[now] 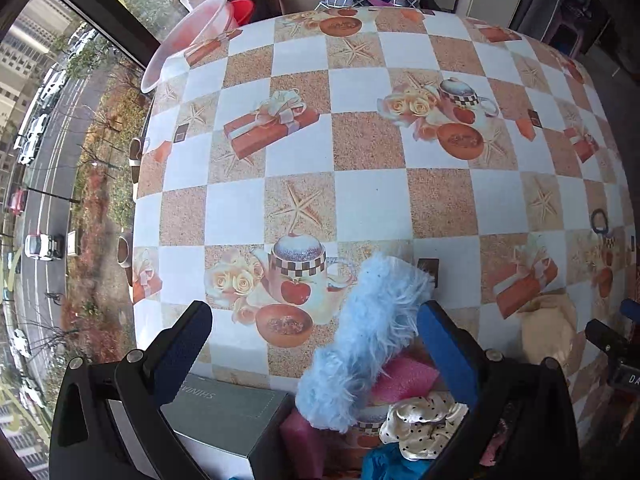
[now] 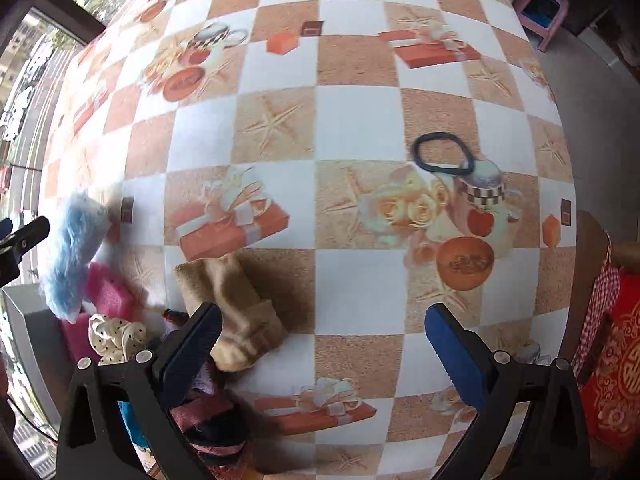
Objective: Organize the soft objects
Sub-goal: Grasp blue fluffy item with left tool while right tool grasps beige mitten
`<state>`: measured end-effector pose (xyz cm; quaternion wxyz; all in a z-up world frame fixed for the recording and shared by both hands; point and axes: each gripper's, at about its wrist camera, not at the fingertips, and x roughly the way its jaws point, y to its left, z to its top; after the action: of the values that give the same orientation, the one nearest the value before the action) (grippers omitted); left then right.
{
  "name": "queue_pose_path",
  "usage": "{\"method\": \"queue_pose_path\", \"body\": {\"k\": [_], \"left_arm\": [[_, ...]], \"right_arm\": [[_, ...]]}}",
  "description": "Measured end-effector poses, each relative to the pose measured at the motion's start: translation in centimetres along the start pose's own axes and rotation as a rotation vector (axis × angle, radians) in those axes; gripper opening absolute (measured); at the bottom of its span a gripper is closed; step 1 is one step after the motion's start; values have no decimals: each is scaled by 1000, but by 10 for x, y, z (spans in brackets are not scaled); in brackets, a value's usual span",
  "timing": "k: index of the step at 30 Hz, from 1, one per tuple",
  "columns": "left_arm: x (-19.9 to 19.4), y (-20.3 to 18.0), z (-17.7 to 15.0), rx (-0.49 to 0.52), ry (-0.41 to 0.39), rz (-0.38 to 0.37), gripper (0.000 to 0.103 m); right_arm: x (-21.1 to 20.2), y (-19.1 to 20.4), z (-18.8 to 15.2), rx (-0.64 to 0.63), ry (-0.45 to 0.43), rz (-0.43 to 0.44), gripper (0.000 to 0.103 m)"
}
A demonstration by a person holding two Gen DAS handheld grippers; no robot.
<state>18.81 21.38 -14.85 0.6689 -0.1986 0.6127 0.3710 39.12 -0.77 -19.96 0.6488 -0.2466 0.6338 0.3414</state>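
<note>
Left wrist view: left gripper (image 1: pixel 316 332) low in frame, jaws spread wide, nothing between the pads; the right blue pad (image 1: pixel 446 354) sits just beside a fluffy light-blue piece (image 1: pixel 360 344), whether touching I cannot tell; that piece lies tilted, lower end over the pile at bottom centre, upper end reaching toward frame centre; beneath it 2 pink foam pieces (image 1: pixel 404 380); a cream polka-dot scrunchie (image 1: pixel 420 424) at lower right of centre; a teal cloth (image 1: pixel 384 464) at the bottom edge; grey box (image 1: pixel 228 420) at lower left, just beside the pile; beige sock (image 1: pixel 548 332) at right, apart from the pile; checkered tablecloth (image 1: pixel 360 200) fills the middle; clear plastic basin (image 1: pixel 188 40) at upper left on the table edge; red basin behind it, partly hidden.

Right wrist view: right gripper (image 2: pixel 320 344) at bottom, jaws released and wide, holding nothing; the beige sock (image 2: pixel 236 312) lies just above and beside the left pad (image 2: pixel 192 352), which overlaps its edge in frame; contact unclear; dark hair tie (image 2: pixel 442 152) at upper right of centre, well apart from the gripper, lying flat as a loop; the blue fluffy piece (image 2: pixel 72 256), pink foam and scrunchie (image 2: pixel 116 336) cluster at lower left; a dark maroon cloth (image 2: pixel 212 424) under the left finger, blurred.
</note>
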Motion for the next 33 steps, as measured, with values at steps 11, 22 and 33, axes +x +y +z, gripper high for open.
{"method": "queue_pose_path", "body": {"k": [11,22,33], "left_arm": [[51,-11,-11,55,117,66,103],[84,3,-8,41,206,59,100],[94,-14,-1,61,252,-34,71]], "right_arm": [[15,14,-10,-87,23,77,102],[42,48,-8,-235,34,23,102],[71,82,21,-314,29,-35,74]]}}
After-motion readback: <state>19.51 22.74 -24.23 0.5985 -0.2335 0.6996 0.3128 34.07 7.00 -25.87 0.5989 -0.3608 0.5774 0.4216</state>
